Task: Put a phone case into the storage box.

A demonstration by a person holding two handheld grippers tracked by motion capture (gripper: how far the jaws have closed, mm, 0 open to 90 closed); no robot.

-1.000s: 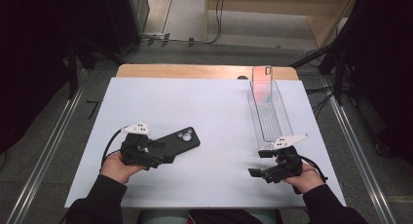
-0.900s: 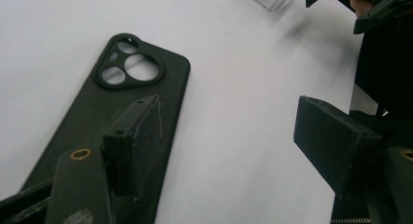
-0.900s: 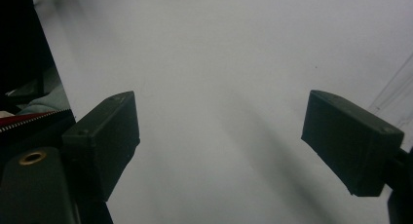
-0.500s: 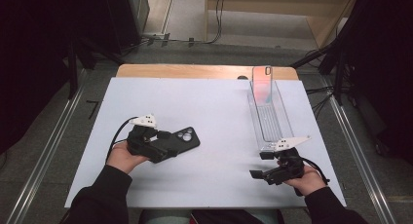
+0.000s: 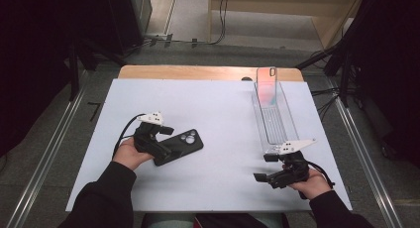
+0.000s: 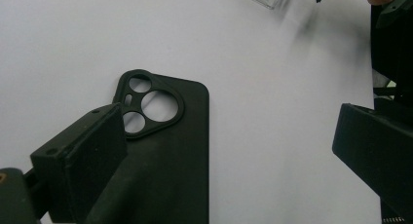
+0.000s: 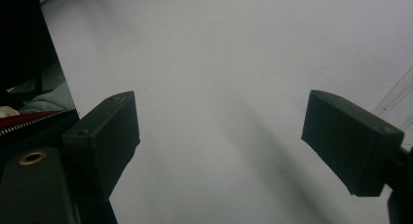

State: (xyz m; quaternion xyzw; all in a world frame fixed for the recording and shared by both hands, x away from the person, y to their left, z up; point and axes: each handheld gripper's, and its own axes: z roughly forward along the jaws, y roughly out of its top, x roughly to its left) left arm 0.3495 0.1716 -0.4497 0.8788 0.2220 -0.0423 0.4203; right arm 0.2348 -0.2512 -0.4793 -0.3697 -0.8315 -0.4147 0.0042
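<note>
Matte black phone case [image 5: 179, 146] lies flat between the just-opened left claw [image 5: 166, 139]; right claw [image 5: 267, 168] spread, empty.

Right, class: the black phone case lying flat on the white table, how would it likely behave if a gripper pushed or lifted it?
The black phone case looks thin, with open camera holes, so it is probably light and somewhat bendy. Lying flat on the smooth white table, it would likely slide, not tip or roll. Its low edge may be awkward to pinch.
</note>
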